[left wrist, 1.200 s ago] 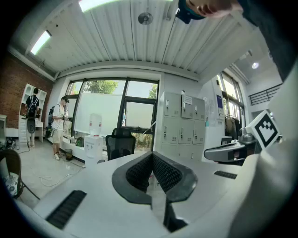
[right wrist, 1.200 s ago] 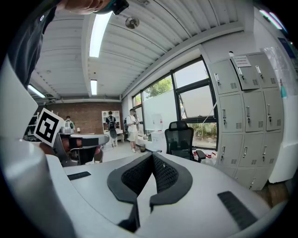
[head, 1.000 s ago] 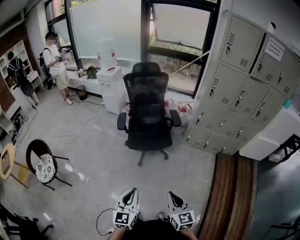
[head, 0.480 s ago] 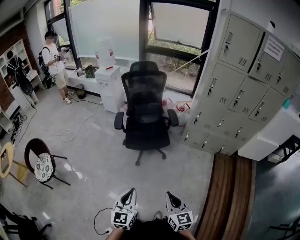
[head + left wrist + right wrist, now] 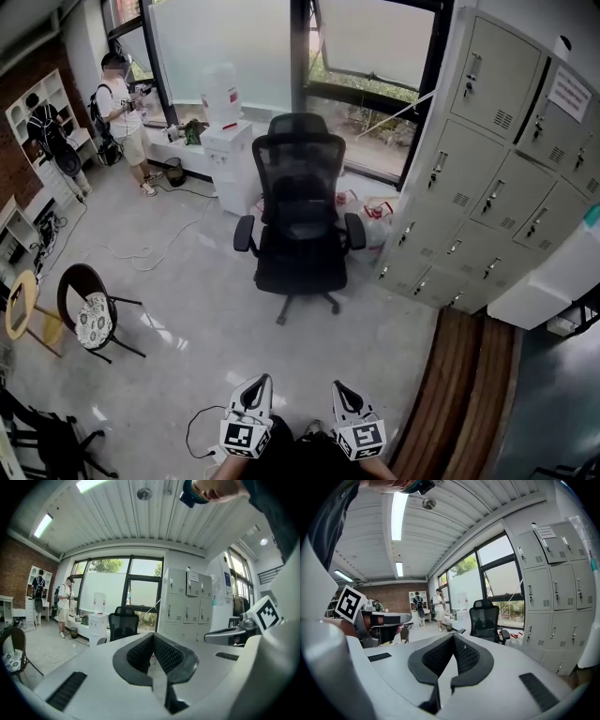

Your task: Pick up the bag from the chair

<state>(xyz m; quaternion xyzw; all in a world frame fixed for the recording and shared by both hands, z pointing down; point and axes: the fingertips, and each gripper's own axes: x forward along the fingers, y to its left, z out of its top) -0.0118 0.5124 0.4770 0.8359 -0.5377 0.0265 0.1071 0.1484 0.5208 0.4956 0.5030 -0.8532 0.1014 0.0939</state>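
Note:
A black mesh office chair (image 5: 300, 234) stands mid-room, facing me; its dark seat shows no bag that I can make out. It also appears in the left gripper view (image 5: 123, 625) and the right gripper view (image 5: 485, 618). At the left, a small round-backed chair (image 5: 82, 300) carries a patterned, bag-like thing (image 5: 94, 321). My left gripper (image 5: 261, 380) and right gripper (image 5: 339, 385) are held low by my body, far from both chairs. Both are shut with nothing between the pads, as the left gripper (image 5: 153, 635) and right gripper (image 5: 453, 635) show up close.
Grey lockers (image 5: 487, 159) line the right wall, with a wooden strip (image 5: 469, 394) on the floor before them. A water dispenser (image 5: 223, 150) and red-and-white bags (image 5: 370, 211) sit behind the office chair. Two people (image 5: 127, 122) (image 5: 52, 141) stand far left. A cable (image 5: 141, 258) lies on the floor.
The head view has shifted a little, so the office chair sits slightly lower and to the right in it. Both grippers stay shut at the same low spot.

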